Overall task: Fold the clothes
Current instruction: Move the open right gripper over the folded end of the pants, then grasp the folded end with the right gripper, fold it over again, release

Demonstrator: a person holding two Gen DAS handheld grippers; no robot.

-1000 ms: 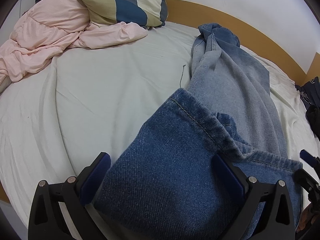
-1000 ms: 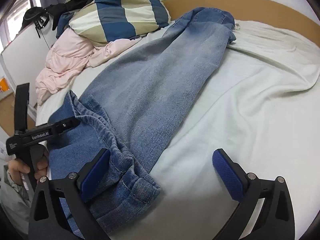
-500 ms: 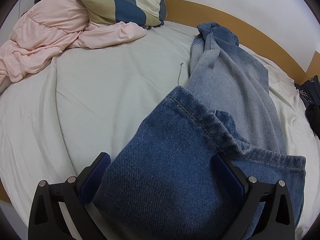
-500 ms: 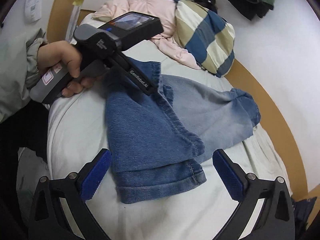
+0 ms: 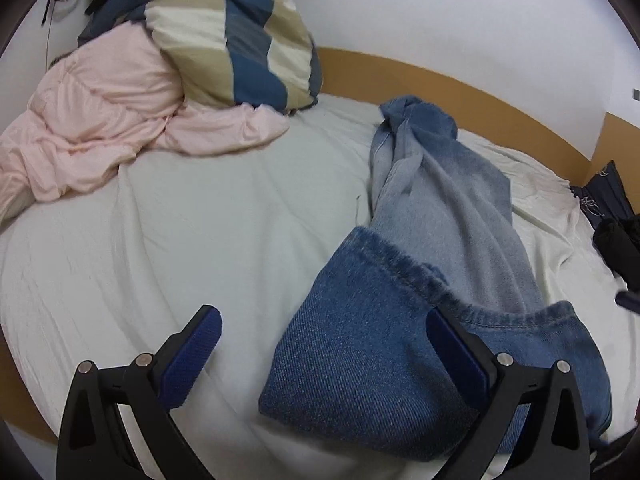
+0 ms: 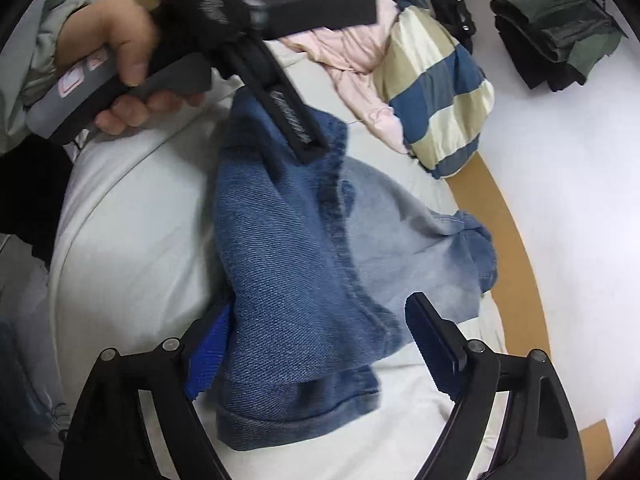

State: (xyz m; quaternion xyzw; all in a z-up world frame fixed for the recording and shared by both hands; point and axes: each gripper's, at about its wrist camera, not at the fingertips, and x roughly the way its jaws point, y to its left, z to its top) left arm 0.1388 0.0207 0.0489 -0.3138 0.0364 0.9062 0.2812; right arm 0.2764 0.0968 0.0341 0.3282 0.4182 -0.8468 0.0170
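Observation:
A pair of blue jeans (image 5: 440, 208) lies along the white sheet (image 5: 160, 240), its dark upper part folded back over the paler legs. My left gripper (image 5: 324, 344) is open just above that folded part (image 5: 360, 340). The denim fills only the right half of its gap and neither pad presses on it. In the right wrist view a hand (image 6: 116, 52) holds the left gripper, whose one visible finger (image 6: 296, 128) hovers over the fold's far edge. My right gripper (image 6: 320, 344) straddles the near end of the folded denim (image 6: 280, 248). Its jaws are closing with cloth between them, and the right pad stands apart from it.
A pink quilt (image 5: 100, 120) and a striped pillow (image 5: 240, 52) are piled at the bed's far left. The wooden bed frame (image 5: 480, 96) runs along the wall. Dark clothes (image 5: 616, 240) lie off the right edge, and a dark green pile (image 6: 552, 20) sits beyond the pillow.
The left gripper has lifted and drawn back, so the denim no longer fills its gap. The right gripper has rolled, swung round to the folded end, and its jaws have narrowed.

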